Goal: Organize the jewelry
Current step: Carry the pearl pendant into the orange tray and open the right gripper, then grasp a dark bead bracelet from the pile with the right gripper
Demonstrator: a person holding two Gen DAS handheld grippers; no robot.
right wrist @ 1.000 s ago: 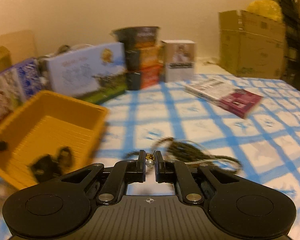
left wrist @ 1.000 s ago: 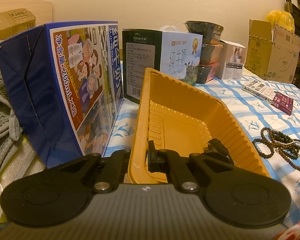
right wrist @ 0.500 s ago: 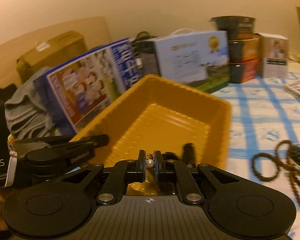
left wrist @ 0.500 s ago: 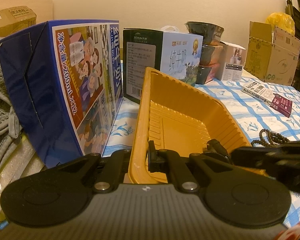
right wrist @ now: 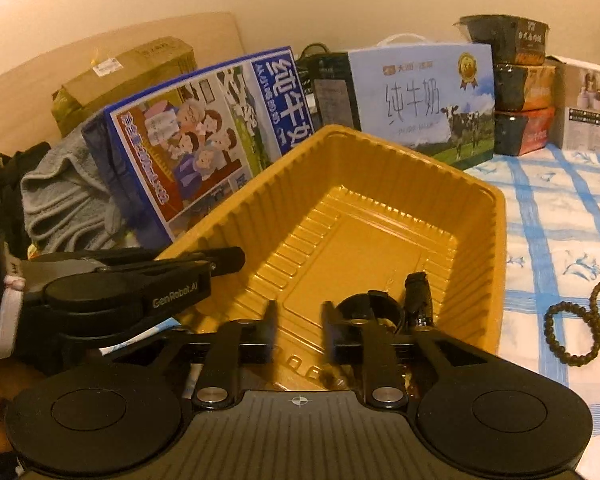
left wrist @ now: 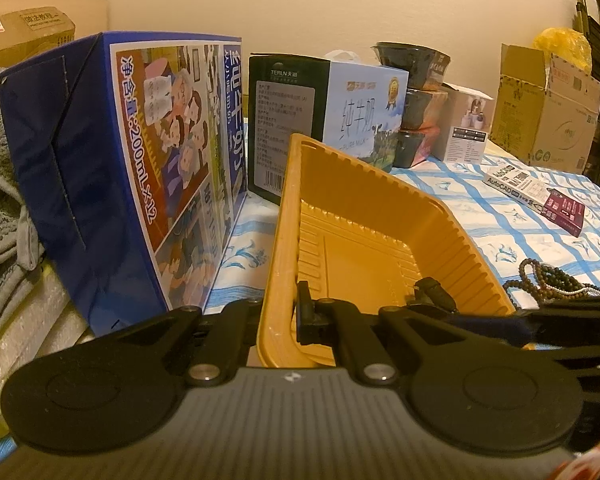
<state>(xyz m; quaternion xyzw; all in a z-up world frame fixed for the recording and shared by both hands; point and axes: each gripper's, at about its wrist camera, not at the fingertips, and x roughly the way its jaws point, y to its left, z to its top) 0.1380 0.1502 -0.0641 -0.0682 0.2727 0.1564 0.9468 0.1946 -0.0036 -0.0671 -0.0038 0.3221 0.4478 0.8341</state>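
Two grippers work at one yellow tray (right wrist: pixel 496 240). Nearest, the right gripper (right wrist: pixel 299 320) hangs over the tray's near end with its jaws opening and nothing visible between them. This reads as the release step of dropping a piece into the tray. Whether a piece has just landed below is too blurred to tell.

The left gripper (left wrist: pixel 290 316) has its jaws closed on the tray's near wall, steadying it. Just past the right jaws, a dark ring-shaped piece (right wrist: pixel 370 308) and a dark clip (right wrist: pixel 418 296) lie on the tray floor.

The beaded bracelets (right wrist: pixel 580 320) lie in a loose tangle on the checked tabletop (right wrist: pixel 540 208), near the tray's right wall but outside it. They look like the next jewelry to collect. That would mean lifting the right gripper clear of the tray's rim, swinging it right, and coming down with the jaws wide enough to pinch one strand and not the whole tangle.

There is open room to the right across the cloth. On the left the blue carton (right wrist: pixel 188 148) stands close against the tray. Behind it the pale milk box (right wrist: pixel 420 96) closes off the far end. The book (left wrist: pixel 536 196) lies well beyond the bracelets.
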